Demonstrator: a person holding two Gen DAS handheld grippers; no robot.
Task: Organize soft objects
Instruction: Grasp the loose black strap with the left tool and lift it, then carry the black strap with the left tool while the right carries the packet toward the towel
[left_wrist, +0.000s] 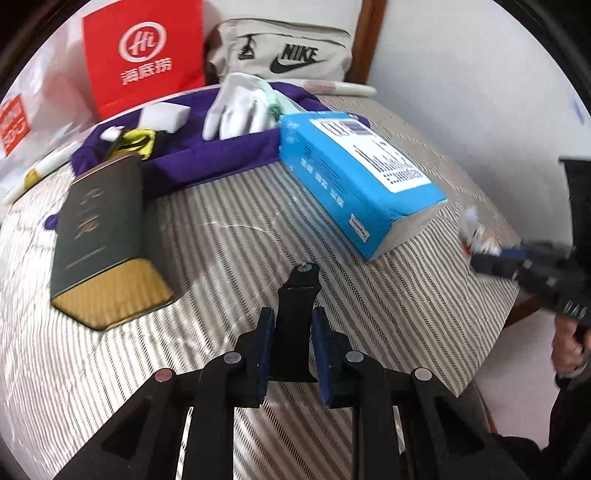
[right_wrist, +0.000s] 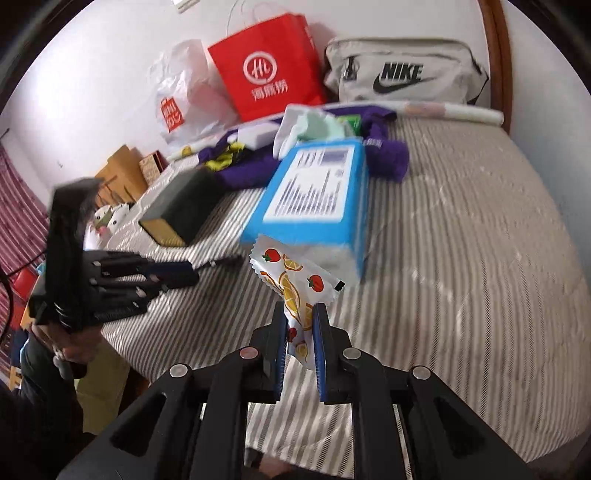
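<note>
Right tongs clamping fruit-print sachet, left tongs closed empty, over striped bedcover.

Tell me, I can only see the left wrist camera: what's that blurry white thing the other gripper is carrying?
Observer: A white crinkle-edged plastic packet printed with tomatoes and orange slices, pinched between the fingers of the right gripper.
Operator: What's beside the bed, past the dark box with the gold end?
Observer: Brown cardboard boxes, just beyond the edge of the striped bed cover.
Operator: Does the red bag have handles?
Observer: Yes, the red paper bag has thin white loop handles at its top.
</note>
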